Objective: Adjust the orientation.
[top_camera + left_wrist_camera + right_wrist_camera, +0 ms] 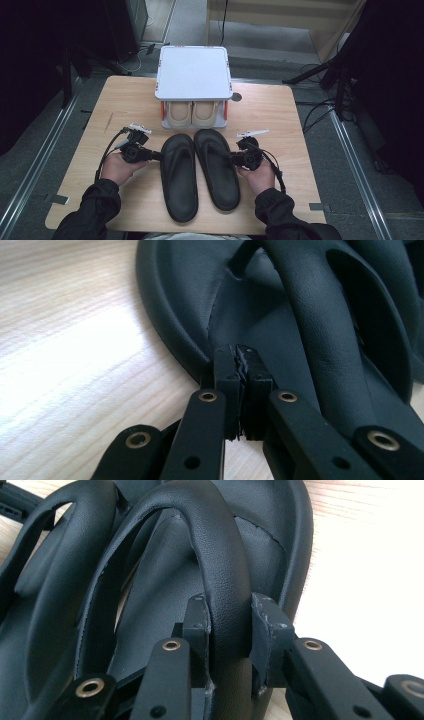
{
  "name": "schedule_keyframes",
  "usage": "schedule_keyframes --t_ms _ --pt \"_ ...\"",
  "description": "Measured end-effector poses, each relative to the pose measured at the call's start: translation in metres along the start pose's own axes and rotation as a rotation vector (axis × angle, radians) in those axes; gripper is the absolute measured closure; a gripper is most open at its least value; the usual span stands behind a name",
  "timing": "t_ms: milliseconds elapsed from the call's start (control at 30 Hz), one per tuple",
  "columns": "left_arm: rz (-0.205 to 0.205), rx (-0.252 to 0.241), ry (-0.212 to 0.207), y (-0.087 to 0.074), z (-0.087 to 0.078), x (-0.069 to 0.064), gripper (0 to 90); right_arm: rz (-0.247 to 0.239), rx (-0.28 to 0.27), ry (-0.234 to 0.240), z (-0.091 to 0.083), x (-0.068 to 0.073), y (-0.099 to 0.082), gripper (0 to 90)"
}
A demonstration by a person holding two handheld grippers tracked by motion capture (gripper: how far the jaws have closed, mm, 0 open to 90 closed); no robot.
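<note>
Now the left gripper point(156, 156) pinches the outer rim of the left sandal point(178, 177), and the right gripper point(231, 158) clamps the strap of the right sandal point(216, 167); both sandals lie mid-bench point(280, 115), toward its near edge.

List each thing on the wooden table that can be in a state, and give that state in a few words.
Left black rubber flip-flop: flat on the table, outer edge pinched.
Right black rubber flip-flop: flat, strap between jaws.
Left gripper: shut on the sole's rim.
Right gripper: jaws around the strap; grip unclear.
Beige shoes: stowed side by side in the rack.
White two-tier shoe rack: upright, top bare.
</note>
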State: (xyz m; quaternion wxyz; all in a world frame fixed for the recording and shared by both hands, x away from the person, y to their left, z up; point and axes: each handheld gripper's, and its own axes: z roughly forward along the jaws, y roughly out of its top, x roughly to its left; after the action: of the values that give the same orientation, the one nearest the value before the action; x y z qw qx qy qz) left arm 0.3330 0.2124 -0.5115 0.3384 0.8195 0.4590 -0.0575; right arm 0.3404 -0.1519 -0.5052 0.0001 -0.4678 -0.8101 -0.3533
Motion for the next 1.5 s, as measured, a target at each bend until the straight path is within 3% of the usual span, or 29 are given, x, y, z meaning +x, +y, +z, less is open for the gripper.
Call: schedule_keyframes --t_ms 333,467,667,833,1033,1267,1500 --pt "0.044 0.028 -0.032 -0.002 0.007 -0.014 88.9 0.004 -0.004 0.012 -0.001 -0.001 -0.002 71.2" --pt "0.026 0.028 -0.052 -0.002 0.006 -0.012 88.7 -0.002 -0.012 0.015 -0.001 -0.003 -0.002 69.9" --pt "0.02 -0.031 -0.027 -0.001 -0.006 -0.009 85.2 -0.037 -0.09 0.003 -0.012 -0.003 0.0 63.3" --pt "0.01 -0.073 -0.015 0.0 -0.018 -0.01 77.4 -0.035 -0.161 0.02 -0.03 0.0 0.0 62.9" --pt "0.027 -0.11 0.008 0.001 -0.028 -0.012 68.0 -0.054 -0.196 0.043 -0.041 0.016 -0.007 61.0" --pt "0.021 -0.136 0.015 0.005 -0.033 -0.006 58.5 -0.099 -0.207 0.052 -0.031 0.042 -0.016 62.0" --pt "0.029 -0.149 0.02 0.009 -0.035 -0.005 57.0 -0.109 -0.197 0.051 -0.023 0.056 -0.023 59.5"
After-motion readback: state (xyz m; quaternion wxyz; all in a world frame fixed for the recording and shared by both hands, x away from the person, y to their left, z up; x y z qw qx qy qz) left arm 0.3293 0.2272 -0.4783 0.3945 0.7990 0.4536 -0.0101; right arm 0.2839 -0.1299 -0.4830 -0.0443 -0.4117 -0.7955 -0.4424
